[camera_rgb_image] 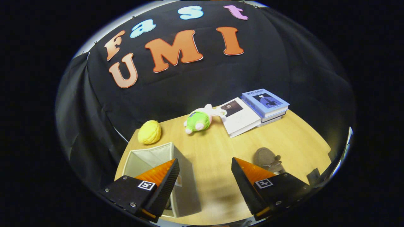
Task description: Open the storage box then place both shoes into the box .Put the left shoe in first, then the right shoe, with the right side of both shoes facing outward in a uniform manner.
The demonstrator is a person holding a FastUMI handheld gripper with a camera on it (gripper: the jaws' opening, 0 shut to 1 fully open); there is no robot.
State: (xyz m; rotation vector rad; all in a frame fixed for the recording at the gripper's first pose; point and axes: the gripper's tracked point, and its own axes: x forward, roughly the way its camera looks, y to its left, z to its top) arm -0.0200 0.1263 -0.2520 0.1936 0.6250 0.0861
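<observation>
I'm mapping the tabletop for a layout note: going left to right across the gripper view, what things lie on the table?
storage box → yellow plush → green plush toy → white book → blue book. The hand-held gripper is open.

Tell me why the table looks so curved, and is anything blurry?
Gripper view: the fisheye lens bends the table edges and wall; the books and toy look sharp; the box throws a soft shadow; the open gripper hangs above the table.
</observation>
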